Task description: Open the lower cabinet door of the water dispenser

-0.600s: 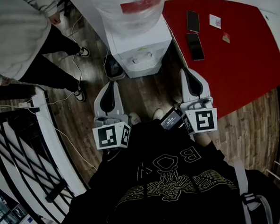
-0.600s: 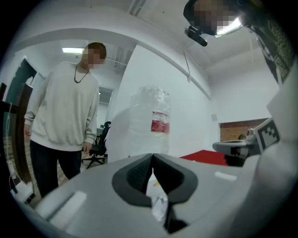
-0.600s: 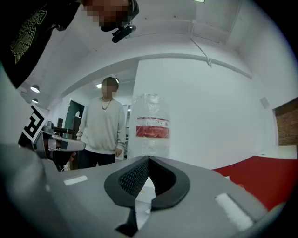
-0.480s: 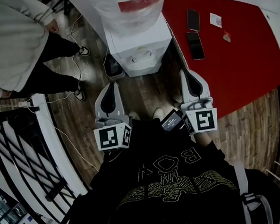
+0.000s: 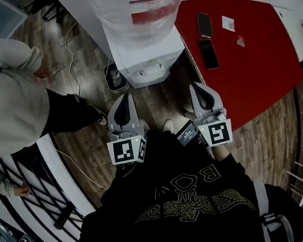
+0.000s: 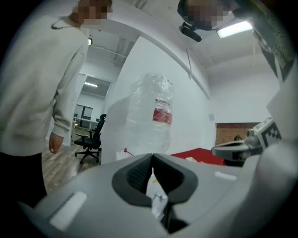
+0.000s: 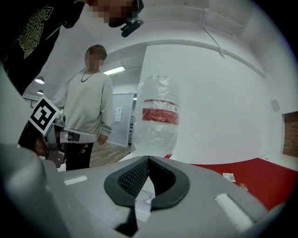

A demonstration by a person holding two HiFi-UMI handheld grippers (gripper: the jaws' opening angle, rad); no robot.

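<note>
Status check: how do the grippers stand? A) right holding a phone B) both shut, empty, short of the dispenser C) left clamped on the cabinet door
B: left gripper and right gripper have jaws together on nothing, both apart from the water dispenser.

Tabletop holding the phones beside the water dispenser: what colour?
The tabletop is red; head view shows it best.

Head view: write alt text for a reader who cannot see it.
Seen from above, a person in black holds the left gripper and right gripper, both shut, short of a white water dispenser topped by a wrapped bottle. A red table with two phones stands at right; a bystander at left.
</note>
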